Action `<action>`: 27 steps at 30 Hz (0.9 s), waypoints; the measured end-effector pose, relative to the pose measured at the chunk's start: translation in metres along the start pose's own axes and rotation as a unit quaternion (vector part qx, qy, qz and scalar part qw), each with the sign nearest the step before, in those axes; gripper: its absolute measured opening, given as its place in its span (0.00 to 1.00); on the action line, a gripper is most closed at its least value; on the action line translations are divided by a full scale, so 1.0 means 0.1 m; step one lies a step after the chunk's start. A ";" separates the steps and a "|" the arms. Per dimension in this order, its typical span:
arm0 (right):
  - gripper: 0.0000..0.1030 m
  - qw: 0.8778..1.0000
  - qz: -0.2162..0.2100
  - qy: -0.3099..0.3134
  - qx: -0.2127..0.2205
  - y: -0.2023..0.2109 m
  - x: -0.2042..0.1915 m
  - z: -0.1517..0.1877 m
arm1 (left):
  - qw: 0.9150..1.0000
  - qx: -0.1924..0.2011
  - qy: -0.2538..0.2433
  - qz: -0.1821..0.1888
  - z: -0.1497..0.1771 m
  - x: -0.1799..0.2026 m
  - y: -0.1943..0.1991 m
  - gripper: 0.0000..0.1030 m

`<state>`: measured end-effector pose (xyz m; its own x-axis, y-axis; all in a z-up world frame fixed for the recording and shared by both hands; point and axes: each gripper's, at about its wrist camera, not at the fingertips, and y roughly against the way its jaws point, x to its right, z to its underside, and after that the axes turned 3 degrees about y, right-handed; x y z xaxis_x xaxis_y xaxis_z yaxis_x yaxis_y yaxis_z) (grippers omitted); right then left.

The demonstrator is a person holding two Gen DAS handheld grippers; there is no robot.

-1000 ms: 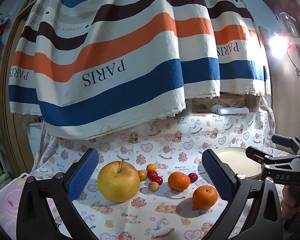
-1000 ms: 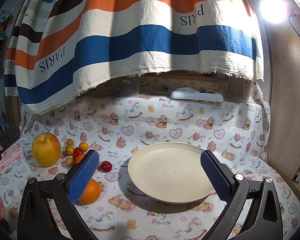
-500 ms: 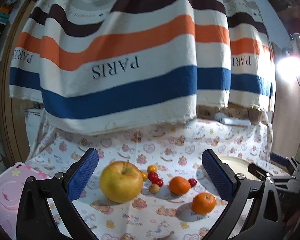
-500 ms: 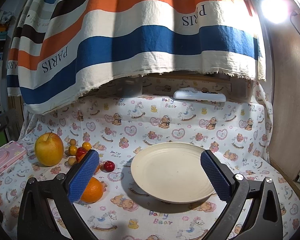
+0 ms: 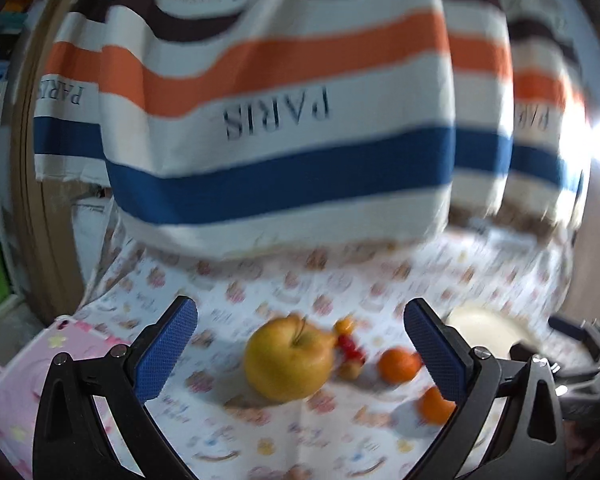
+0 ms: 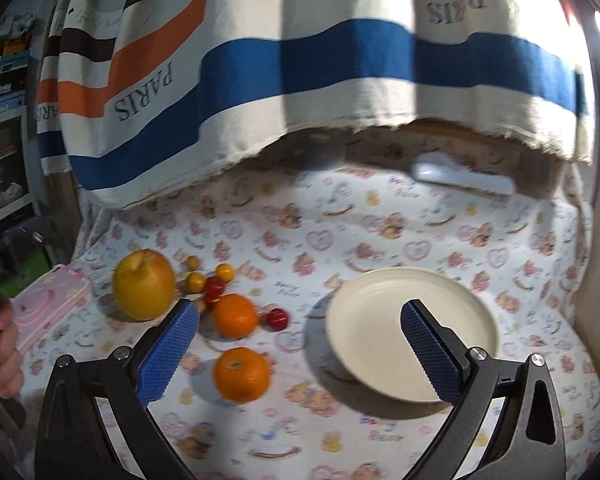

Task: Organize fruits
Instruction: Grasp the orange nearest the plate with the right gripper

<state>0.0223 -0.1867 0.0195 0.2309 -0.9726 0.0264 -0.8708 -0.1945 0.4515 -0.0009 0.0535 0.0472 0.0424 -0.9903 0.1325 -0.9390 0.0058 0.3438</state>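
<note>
Left gripper [image 5: 300, 344] open with apple [image 5: 289, 358] between its fingers' line, right gripper [image 6: 299, 344] open above orange [image 6: 241, 374]

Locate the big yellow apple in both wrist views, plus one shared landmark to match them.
Left wrist: the apple sits low and centre, between the open fingers of the left gripper, blurred by motion.
Right wrist: the apple lies at mid-left, beyond the left finger of the right gripper.
Shared landmark: the cream plate, to the right of the fruit in both views.
</note>
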 end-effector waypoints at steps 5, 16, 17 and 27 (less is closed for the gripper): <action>0.87 0.998 -0.027 -0.011 -0.047 -0.30 -0.17 -0.01 | 0.999 -0.039 0.002 -0.001 0.03 -0.04 -0.13 1.00; 0.67 0.986 -0.072 0.018 -0.150 -0.73 -0.32 0.27 | 0.997 -0.076 0.013 0.000 0.05 -0.08 -0.25 1.00; 0.66 0.984 -0.076 0.020 -0.158 -0.76 -0.33 0.30 | 0.997 -0.078 0.014 0.000 0.06 -0.08 -0.26 1.00; 0.55 0.974 -0.094 0.022 -0.203 -0.95 -0.34 0.44 | 0.996 -0.089 0.010 -0.004 0.08 -0.08 -0.31 1.00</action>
<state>0.0780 -0.1405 -0.0631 0.3960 -0.9165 -0.0571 -0.5692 -0.2938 0.7679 0.0252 0.0596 0.0278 0.0577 -0.9873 0.1482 -0.8637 0.0250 0.5033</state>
